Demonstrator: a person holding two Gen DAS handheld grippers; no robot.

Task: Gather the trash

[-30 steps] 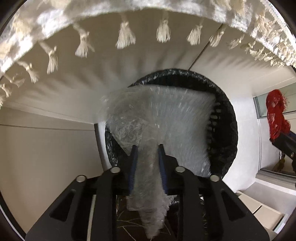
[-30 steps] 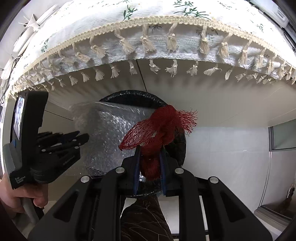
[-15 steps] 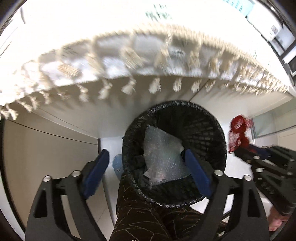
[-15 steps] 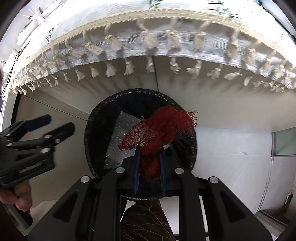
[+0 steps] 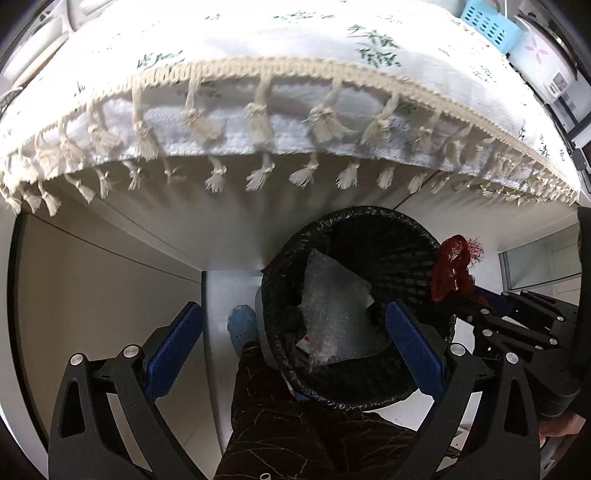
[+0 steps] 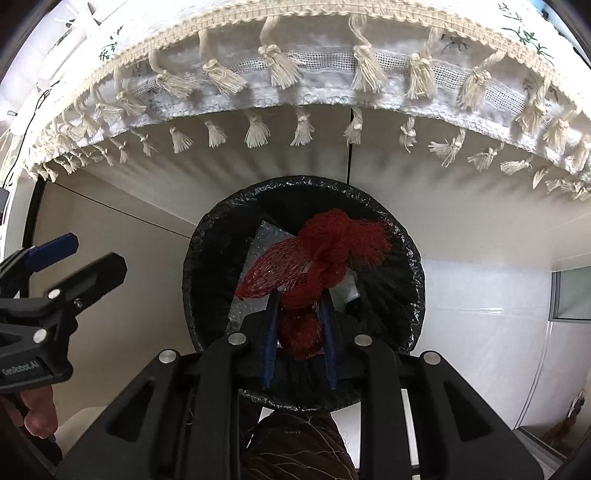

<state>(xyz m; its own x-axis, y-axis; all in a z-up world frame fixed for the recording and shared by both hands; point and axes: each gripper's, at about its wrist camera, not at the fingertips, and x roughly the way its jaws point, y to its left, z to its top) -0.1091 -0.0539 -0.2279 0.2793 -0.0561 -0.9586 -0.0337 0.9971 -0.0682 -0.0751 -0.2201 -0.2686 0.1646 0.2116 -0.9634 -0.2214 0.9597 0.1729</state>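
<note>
Your left gripper [image 5: 291,347] is spread wide and holds nothing, framing the black-lined bin [image 5: 424,258] where the bubble wrap [image 5: 332,314] lies inside. Your right gripper [image 6: 299,328] is clamped on the red mesh netting [image 6: 325,254], which seems to hang over the bin's mouth, below the tasselled tablecloth [image 6: 295,70].

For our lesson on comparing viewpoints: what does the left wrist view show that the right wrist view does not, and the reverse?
Only the left wrist view shows the light blue basket and the blue shoe cover, with the left gripper open and empty. Only the right wrist view shows the right gripper shut on the red mesh bag from close up. Both show the black bin, the bubble wrap inside it, and the fringed tablecloth.
</note>
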